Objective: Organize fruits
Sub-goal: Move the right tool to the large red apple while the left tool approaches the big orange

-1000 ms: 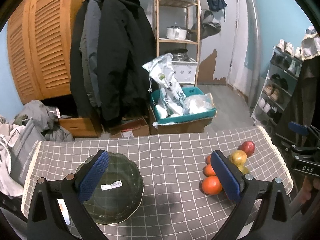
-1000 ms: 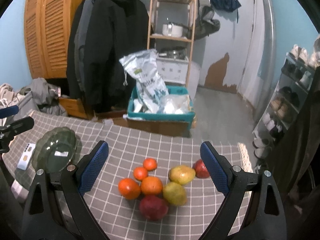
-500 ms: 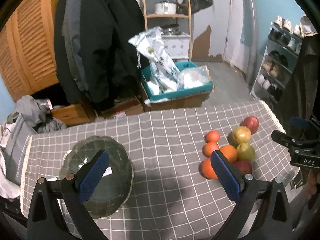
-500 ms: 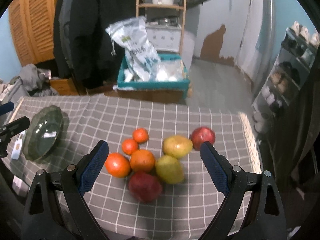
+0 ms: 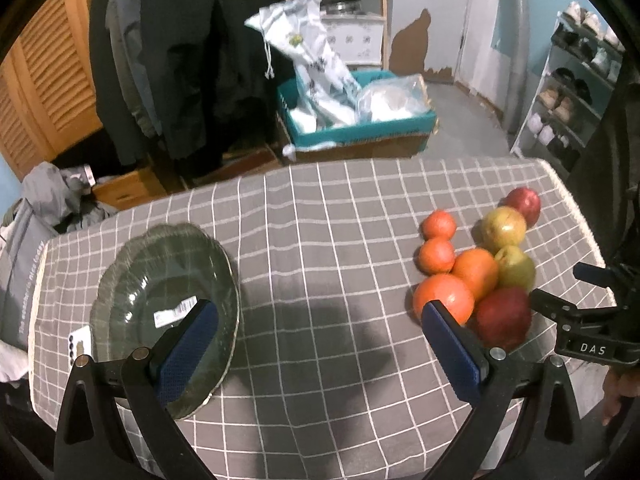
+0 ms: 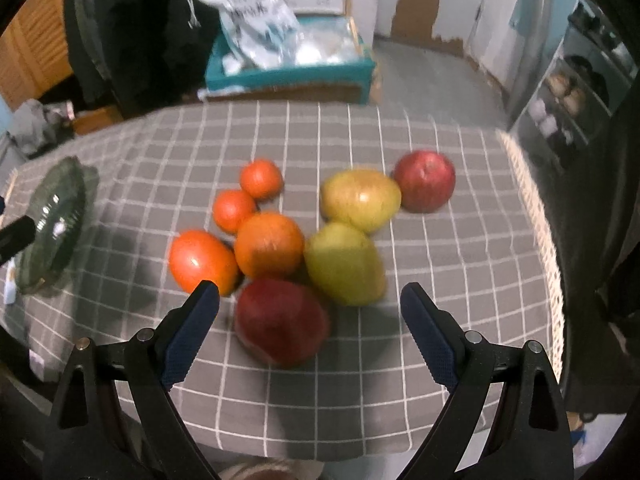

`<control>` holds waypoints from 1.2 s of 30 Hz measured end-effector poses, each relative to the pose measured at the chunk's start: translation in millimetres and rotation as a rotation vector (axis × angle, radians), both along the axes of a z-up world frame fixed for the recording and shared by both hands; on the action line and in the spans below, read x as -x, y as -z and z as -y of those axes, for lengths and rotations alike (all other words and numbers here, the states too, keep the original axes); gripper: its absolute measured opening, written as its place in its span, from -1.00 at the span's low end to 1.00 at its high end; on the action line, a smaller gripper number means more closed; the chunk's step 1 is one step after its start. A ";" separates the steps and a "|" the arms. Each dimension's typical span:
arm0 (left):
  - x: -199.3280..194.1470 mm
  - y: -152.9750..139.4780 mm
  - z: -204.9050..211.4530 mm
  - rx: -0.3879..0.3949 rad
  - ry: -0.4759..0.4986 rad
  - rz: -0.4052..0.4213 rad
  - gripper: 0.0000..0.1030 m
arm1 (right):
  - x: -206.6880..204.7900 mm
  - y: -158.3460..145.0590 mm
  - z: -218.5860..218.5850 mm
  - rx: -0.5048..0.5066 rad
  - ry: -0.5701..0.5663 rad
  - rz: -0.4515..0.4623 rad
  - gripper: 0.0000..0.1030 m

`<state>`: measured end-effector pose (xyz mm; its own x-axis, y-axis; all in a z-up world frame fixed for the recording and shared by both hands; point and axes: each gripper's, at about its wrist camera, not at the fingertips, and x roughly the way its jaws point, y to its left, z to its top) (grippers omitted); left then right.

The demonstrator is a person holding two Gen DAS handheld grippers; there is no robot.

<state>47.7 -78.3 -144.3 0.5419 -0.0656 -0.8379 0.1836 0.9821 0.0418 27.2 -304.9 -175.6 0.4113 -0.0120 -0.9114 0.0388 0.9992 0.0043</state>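
Both jaws wide, nothing held. My right gripper [image 6: 310, 328] hangs over the near edge of the grey white-checked tablecloth [image 6: 440, 240], with the near dark-red apple [image 6: 282, 322] sitting between the blue pads [image 6: 190, 332], not touching either.

Fruit is one tight cluster. From that apple: yellow-green pear [image 6: 346, 264] at 1 o'clock, large orange [image 6: 269, 245] at 12, second large orange [image 6: 202, 261] at 10. Two small tangerines [image 6: 248, 192] farther out at 11, yellow-red apple [image 6: 360, 200] behind the pear, far red apple [image 6: 425, 181] just beside it at the cloth's far right.

My left gripper [image 5: 318, 350] is over the middle of the cloth. Scalloped dark-green glass bowl [image 5: 132, 272], white sticker inside, sits at 9 o'clock with its rim partly behind my left pad; fruit cluster at 3 o'clock, well apart from the bowl. Bowl holds no fruit. Small white card [image 5: 79, 346] lies just beside the bowl's near left rim.
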 end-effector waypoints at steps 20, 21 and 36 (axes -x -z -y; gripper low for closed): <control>-9.5 65.9 13.3 -0.066 -0.018 -0.155 0.99 | -11.9 63.3 -20.3 -0.006 0.023 -0.130 0.77; -9.8 66.2 13.0 -0.063 -0.021 -0.157 0.99 | -12.6 66.2 -22.1 -0.009 0.019 -0.136 0.72; -12.6 65.4 34.8 -0.039 0.017 -0.164 0.99 | -3.5 46.5 -3.4 -0.065 0.047 -0.067 0.48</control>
<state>60.3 -113.1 -209.7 0.3963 -0.0392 -0.9173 0.2074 0.9771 0.0478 30.7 -301.5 -222.1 0.3497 0.0305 -0.9364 0.0881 0.9940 0.0653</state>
